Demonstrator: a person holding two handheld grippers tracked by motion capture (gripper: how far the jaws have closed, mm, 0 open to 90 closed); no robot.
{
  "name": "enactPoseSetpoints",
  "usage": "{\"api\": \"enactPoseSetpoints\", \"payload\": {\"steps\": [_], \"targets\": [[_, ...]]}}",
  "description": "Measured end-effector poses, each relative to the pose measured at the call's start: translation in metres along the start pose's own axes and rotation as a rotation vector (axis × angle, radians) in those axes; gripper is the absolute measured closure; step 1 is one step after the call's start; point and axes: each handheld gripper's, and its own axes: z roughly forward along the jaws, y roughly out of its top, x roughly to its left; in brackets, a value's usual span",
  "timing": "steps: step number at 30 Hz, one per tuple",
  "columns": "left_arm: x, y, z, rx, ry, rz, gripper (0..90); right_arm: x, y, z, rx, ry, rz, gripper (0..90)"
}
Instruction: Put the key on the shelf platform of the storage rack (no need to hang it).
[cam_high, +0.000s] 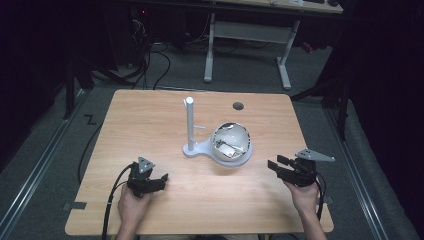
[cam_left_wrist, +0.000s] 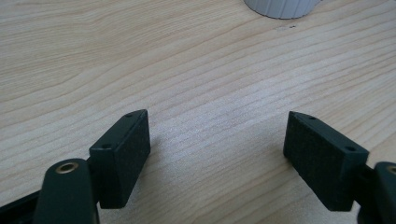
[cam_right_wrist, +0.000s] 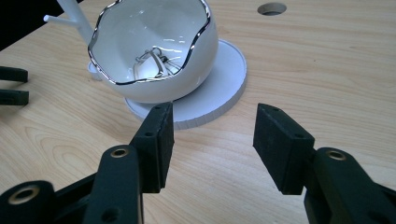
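A white bowl (cam_high: 231, 140) (cam_right_wrist: 154, 46) with a wavy silver rim sits on the round base (cam_high: 240, 160) (cam_right_wrist: 224, 88) of a white stand with an upright post (cam_high: 190, 122). Something shiny and metallic lies inside the bowl. My left gripper (cam_high: 161, 181) (cam_left_wrist: 217, 135) rests low over the table's front left, open, with only bare wood between its jaws. My right gripper (cam_high: 274, 166) (cam_right_wrist: 212, 126) is at the front right, pointing at the bowl. It is open and holds nothing, its jaws a short way from the base's edge.
The wooden table (cam_high: 150, 115) has a round cable hole (cam_high: 238, 106) (cam_right_wrist: 272, 8) behind the bowl. In the left gripper view, the white base's edge (cam_left_wrist: 282, 7) shows at the top. A desk frame and cables stand on the floor beyond the table.
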Motion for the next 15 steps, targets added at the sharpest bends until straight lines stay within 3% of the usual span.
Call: {"api": "enactPoseSetpoints", "payload": {"steps": [15], "targets": [[0.0, 0.0, 0.0, -0.001, -0.001, -0.001, 23.2, 0.003, -0.015, 0.026, 0.047, -0.017, -0.005, 51.2]]}}
